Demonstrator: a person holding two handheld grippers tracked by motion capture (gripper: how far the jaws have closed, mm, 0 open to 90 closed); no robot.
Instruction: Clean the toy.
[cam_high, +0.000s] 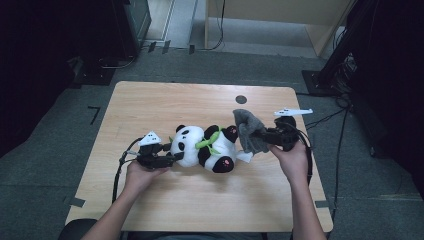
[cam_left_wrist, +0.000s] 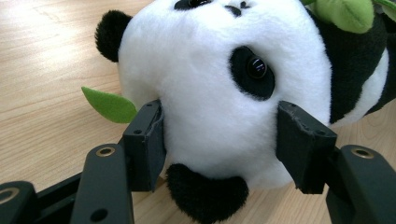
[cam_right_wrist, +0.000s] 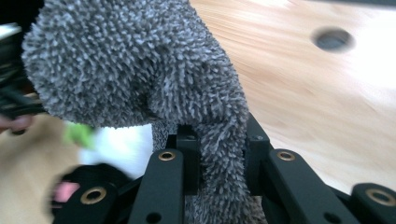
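A black-and-white panda plush (cam_high: 205, 147) with green leaves lies on its side in the middle of the wooden table (cam_high: 150, 100). My left gripper (cam_high: 172, 156) grips the panda's white head (cam_left_wrist: 224, 84), one jaw pressed in on each side, in the left gripper view (cam_left_wrist: 219, 140). To the right of the panda, my right gripper (cam_high: 260, 136) is shut on a fuzzy grey cloth (cam_high: 248, 127). The cloth (cam_right_wrist: 140, 70) bunches up above the jaws in the right gripper view (cam_right_wrist: 222, 158) and hangs close to the panda's feet.
A round cable hole (cam_high: 241, 99) sits in the table's far middle, also visible as the dark hole (cam_right_wrist: 332, 38). Bare wood surrounds the panda. Beyond the table are grey floor, dark equipment at both sides and a wooden cabinet (cam_high: 280, 15).
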